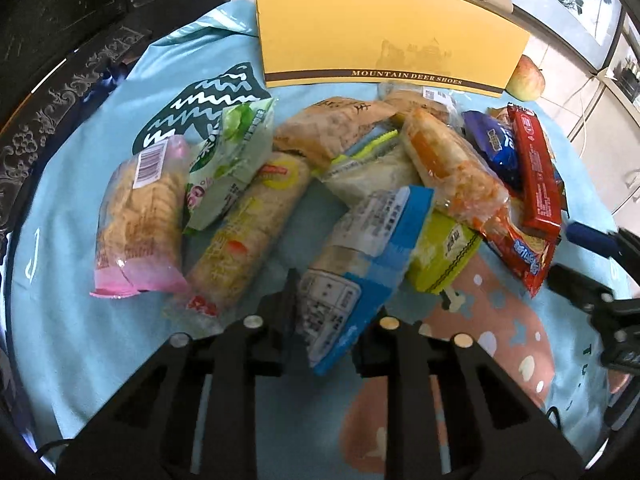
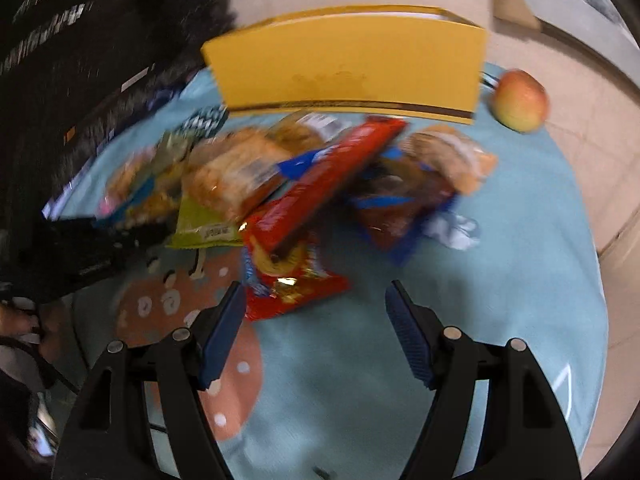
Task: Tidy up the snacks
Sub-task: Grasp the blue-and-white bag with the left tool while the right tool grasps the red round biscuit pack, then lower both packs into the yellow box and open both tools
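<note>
the left gripper [image 1: 330, 320] has its jaws clamped on the near end of a blue-edged cracker pack [image 1: 360, 264], which lies tilted from the jaws up toward one o'clock. the pack sits at the front of a heap of snacks on a pale blue cloth [image 1: 80, 280] that covers the tabletop. at nine o'clock of it lie a yellow biscuit roll [image 1: 248, 232] and, further out, a pink-ended clear bag of biscuits [image 1: 136, 216]; a green-and-white pouch [image 1: 232, 156] leans over both. just beside the pack at three o'clock is a lime green packet [image 1: 444, 252], with an orange bread bag [image 1: 452, 172] over it. a long red bar [image 1: 536, 168] lies at the heap's two o'clock edge.

a yellow shoe box [image 1: 380, 28] stands at twelve o'clock behind the heap, and an apple [image 1: 526, 80] rests at its right corner.

the right gripper [image 2: 316, 320] hangs over the cloth with its jaws apart and nothing between them; a red foil snack bag [image 2: 292, 288] lies just past its left blue pad. this view is blurred.
</note>
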A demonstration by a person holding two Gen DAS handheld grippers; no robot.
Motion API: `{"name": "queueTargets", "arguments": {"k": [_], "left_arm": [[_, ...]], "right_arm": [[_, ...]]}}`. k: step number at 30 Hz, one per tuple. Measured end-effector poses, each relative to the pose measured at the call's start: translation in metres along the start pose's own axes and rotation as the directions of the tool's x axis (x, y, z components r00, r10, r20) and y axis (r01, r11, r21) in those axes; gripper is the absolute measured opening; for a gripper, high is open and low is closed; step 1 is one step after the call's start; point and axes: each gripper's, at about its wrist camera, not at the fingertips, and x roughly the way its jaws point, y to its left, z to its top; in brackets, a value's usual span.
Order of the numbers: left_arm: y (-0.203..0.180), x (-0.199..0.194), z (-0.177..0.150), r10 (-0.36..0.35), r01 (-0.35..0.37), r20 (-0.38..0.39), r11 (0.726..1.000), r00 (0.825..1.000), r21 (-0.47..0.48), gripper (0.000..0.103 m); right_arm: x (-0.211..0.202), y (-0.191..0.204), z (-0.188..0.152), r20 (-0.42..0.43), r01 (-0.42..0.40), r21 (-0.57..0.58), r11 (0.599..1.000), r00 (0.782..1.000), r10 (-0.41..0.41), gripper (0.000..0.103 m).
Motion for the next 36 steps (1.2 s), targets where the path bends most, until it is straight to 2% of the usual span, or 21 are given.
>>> {"name": "queueTargets", "arguments": {"k": [5,7,8,9,12,15,16,19,21,26,31,36], "left_arm": [[0.005,0.000,0.002,-0.029,0.029,0.001,0.999,1.000,-0.023,0.021],[0.005,0.001,0.003,-0.027,0.027,0.000,0.999,1.000,-0.022,0.021],[0.005,0.002,0.004,-0.027,0.027,-0.001,0.999,1.000,-0.024,0.021],[0.005,0.002,0.004,-0.027,0.027,-0.001,0.999,1.000,-0.026,0.021],[0.006,0.000,0.004,-0.030,0.029,-0.003,0.999,1.000,-0.032,0.021],[0.007,-0.008,0.003,-0.042,0.042,0.013,0.998,0.999,-0.036,0.021],[0.006,-0.012,0.002,-0.047,0.048,0.020,0.998,0.999,-0.033,0.021],[0.004,-0.025,-0.001,-0.055,0.056,0.033,0.998,0.998,-0.024,0.021],[0.001,-0.034,-0.003,-0.062,0.062,0.042,0.998,0.997,-0.015,0.021],[-0.009,-0.061,-0.005,-0.078,0.077,0.081,0.997,0.994,0.012,0.021],[-0.018,-0.077,0.003,-0.088,0.085,0.112,0.996,0.990,0.031,0.021],[-0.027,-0.092,0.024,-0.089,0.083,0.139,0.995,0.986,0.048,0.021]], "right_arm": [[0.031,0.012,0.015,-0.062,0.037,-0.038,0.999,0.997,-0.039,0.074],[0.035,0.020,0.016,-0.047,0.077,-0.084,0.994,0.996,-0.081,0.071],[0.035,0.022,0.016,-0.036,0.079,-0.090,0.993,0.996,-0.082,0.061],[0.034,0.023,0.018,-0.036,0.074,-0.095,0.993,0.996,-0.078,0.045],[0.027,0.024,0.016,-0.050,0.076,-0.094,0.993,0.995,-0.081,0.045],[0.014,0.014,0.005,-0.065,-0.002,-0.032,1.000,0.998,0.000,0.045],[0.006,0.007,0.000,-0.068,-0.053,0.008,0.999,0.996,0.053,0.045],[-0.013,-0.004,-0.010,-0.065,-0.137,0.074,0.988,0.988,0.142,0.045],[-0.026,-0.004,-0.015,-0.051,-0.167,0.082,0.983,0.984,0.172,0.045],[-0.056,0.003,-0.018,0.009,-0.180,0.063,0.982,0.984,0.180,0.045],[-0.082,0.000,-0.001,0.087,-0.157,0.059,0.986,0.985,0.151,0.045],[-0.104,-0.007,0.023,0.161,-0.104,0.039,0.994,0.982,0.097,0.045]]}}
